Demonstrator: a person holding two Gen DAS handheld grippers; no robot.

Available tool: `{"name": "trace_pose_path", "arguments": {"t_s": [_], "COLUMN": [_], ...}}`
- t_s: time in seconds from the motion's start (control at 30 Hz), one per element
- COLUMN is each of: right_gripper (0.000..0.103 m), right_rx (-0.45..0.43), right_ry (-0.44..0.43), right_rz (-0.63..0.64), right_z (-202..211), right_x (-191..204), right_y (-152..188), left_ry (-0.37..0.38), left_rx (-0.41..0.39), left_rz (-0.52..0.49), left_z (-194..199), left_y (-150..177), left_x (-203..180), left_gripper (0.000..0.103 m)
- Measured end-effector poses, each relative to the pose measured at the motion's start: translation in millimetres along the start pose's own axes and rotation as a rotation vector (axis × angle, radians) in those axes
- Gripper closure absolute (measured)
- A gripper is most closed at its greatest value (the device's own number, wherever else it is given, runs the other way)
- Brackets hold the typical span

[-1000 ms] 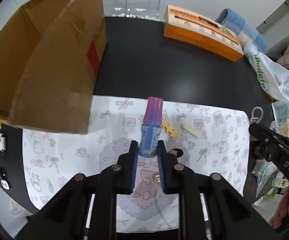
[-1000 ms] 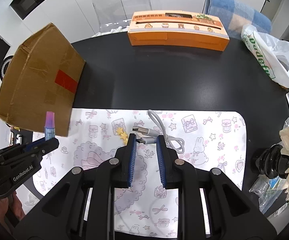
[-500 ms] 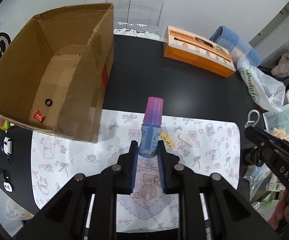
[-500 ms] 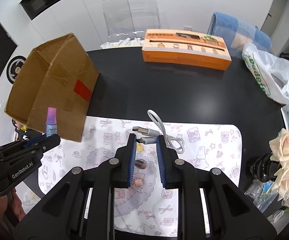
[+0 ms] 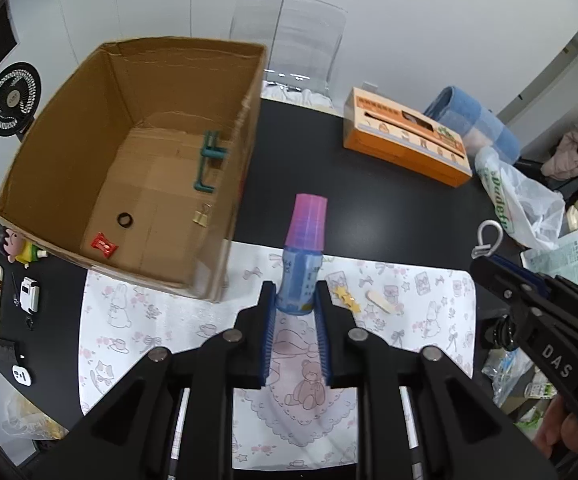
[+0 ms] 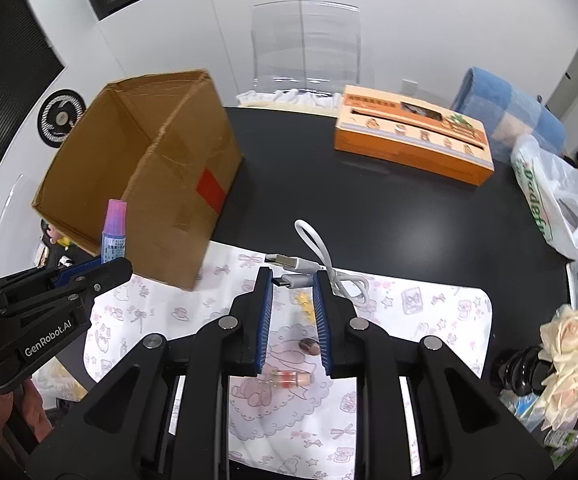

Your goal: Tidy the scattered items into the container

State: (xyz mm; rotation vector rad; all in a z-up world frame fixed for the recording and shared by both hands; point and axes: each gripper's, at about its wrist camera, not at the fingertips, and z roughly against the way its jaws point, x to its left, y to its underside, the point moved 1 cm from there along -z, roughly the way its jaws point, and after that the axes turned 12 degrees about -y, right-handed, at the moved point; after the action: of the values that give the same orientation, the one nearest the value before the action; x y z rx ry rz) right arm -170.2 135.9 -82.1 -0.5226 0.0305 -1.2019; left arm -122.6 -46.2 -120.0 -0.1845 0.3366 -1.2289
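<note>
Left wrist view: left gripper (image 5: 296, 306) clamped on blue bottle (image 5: 300, 264) mid-frame; right gripper (image 6: 292, 283) pinches white USB cable (image 6: 321, 266).

The bottle (image 5: 300, 280) between the blue pads (image 5: 270, 332) of the black left gripper (image 5: 296, 300) has a light-blue printed body and a translucent pink-to-purple cap. Beneath the tool, the mat (image 5: 137, 320) is white with pale pink bears, rabbits, bows and roses. Ahead-left, the cardboard box (image 5: 69, 128) is plain brown; it contains a teal clamp (image 5: 208, 162), a red wrapped candy (image 5: 104, 245), a black ring (image 5: 124, 220) and a gold binder clip (image 5: 201, 216). The white cable (image 6: 321, 264) with grey plugs sits at the black right gripper (image 6: 292, 284). The table (image 5: 369, 208) is black. Ahead-right, the carton (image 5: 405, 148) is orange.
</note>
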Motion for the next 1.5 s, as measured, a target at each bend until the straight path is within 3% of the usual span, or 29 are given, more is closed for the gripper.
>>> {"name": "trace_pose_path", "arguments": {"t_s": [0.7,1.5], "right_gripper": [0.083,0.082], "right_rx": [0.004,0.067], "right_ry": [-0.074,-0.12], "right_rz": [0.132,0.18], "right_z": [-23,-97], "right_x": [89,171], "right_y": [-39,-86], "left_ry": [-0.04,-0.052], "left_rx": [-0.021,0.006], "left_rz": [0.13,0.195], "left_z": [5,-28], "left_y": [-18,-63], "left_x": [88,174], "left_gripper": [0.084,0.084]}}
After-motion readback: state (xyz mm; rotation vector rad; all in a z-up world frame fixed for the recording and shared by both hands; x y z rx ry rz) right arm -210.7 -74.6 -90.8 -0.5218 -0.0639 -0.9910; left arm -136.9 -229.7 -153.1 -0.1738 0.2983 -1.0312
